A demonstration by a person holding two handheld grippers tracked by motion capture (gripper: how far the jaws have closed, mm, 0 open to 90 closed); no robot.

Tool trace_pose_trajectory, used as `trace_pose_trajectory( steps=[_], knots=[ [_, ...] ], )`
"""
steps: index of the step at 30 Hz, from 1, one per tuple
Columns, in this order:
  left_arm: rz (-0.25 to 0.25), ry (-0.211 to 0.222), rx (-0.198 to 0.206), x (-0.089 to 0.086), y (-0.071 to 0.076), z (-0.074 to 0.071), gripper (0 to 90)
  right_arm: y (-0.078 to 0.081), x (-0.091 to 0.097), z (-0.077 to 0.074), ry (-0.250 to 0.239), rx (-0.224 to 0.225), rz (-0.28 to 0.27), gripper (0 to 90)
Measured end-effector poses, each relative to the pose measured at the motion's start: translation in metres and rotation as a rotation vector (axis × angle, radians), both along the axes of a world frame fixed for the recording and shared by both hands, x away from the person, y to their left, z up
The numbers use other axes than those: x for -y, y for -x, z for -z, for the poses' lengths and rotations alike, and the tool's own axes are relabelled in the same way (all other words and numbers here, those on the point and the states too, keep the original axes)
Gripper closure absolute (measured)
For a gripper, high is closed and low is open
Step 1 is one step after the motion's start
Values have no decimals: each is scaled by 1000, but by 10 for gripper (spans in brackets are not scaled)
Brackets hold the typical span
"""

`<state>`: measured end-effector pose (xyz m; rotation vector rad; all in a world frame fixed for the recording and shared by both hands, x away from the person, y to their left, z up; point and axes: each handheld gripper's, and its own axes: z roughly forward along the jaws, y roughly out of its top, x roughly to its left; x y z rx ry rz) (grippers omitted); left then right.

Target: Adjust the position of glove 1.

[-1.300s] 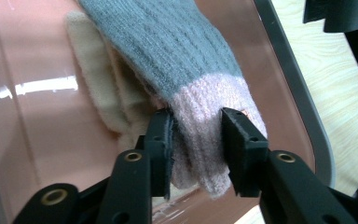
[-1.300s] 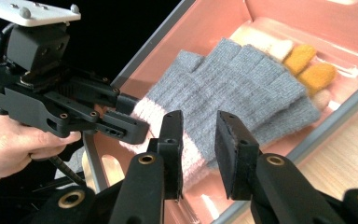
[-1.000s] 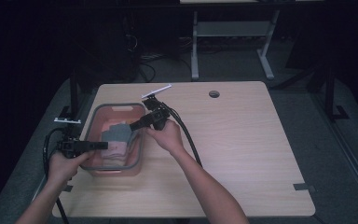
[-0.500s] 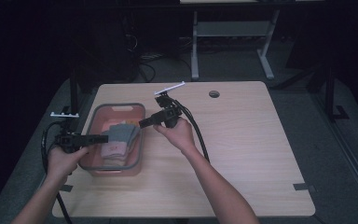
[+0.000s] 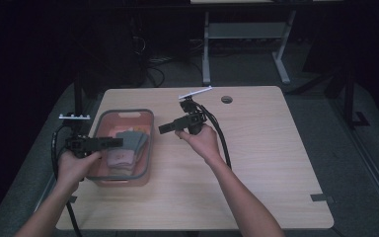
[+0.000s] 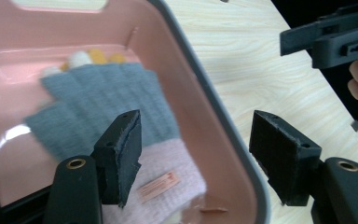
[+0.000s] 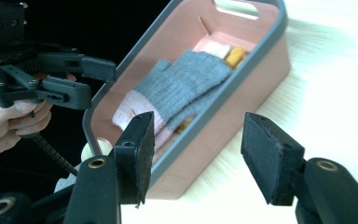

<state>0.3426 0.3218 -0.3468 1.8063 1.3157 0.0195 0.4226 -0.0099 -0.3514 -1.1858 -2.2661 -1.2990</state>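
A pink bin with a grey rim sits at the left side of a pale wooden table, and a knitted glove lies flat inside it, grey across the fingers and pale pink at the cuff, a small copper-coloured label on that cuff. Beneath and beyond the glove, toward the bin's far wall with its cut-out handle, bits of yellow and cream fabric peek out. The left gripper, held in the person's left hand at the bin's left rim, reaches level over the bin's interior; seen along its own camera, its two black jaws have just been opening and stand apart with nothing between them, one over the glove's cuff, the other over the bin's right wall and the table beside it. The right gripper, held in the right hand, hangs over the bare table just beside the bin's right wall, pointing back toward the bin. Its jaws too have just been opening and stand released, gripping nothing, with the bin's wall and the glove seen past them. Black cables trail from both tools. The glove lies free of both grippers, touching only the bin's contents.
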Motion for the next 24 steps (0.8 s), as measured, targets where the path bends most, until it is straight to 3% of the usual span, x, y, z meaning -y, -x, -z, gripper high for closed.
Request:
trace_pose_trajectory(
  steps=[24],
  knots=[
    [67, 13, 14, 44, -4, -5, 315, 9, 48, 7, -1, -13, 68, 370]
  ],
)
